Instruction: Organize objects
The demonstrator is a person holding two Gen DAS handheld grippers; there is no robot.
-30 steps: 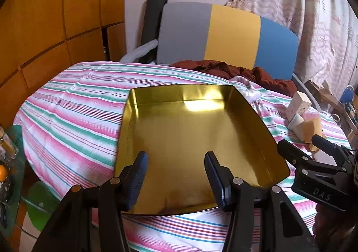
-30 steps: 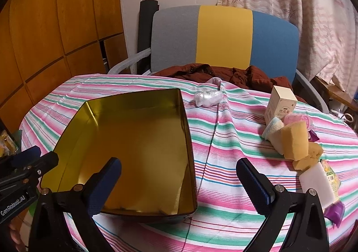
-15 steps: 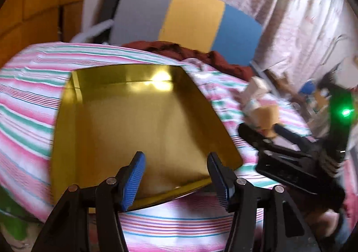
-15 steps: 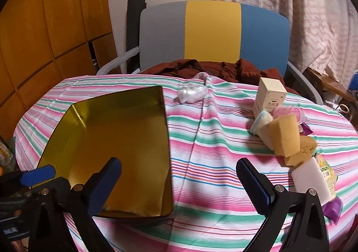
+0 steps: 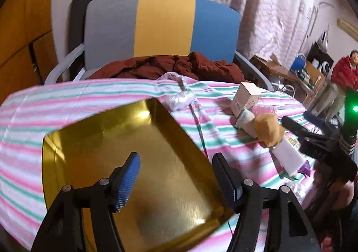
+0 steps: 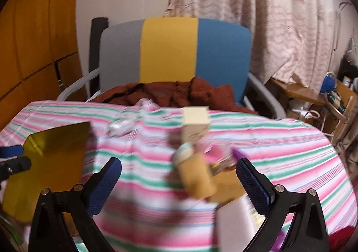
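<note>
Left wrist view: left gripper [image 5: 175, 175], jaws parted and empty, above shallow gold metal tray [image 5: 94, 142]. Right gripper [image 6: 179, 181], spread wide, holds nothing, near tan sponge block [image 6: 197, 175].

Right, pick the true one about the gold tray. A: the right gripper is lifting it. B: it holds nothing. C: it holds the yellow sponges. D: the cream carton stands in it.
B: in the left wrist view the gold tray shows only bare metal inside, while the yellow sponges and the cream carton sit on the striped cloth to its right, and the right gripper hangs open over that pile.
</note>
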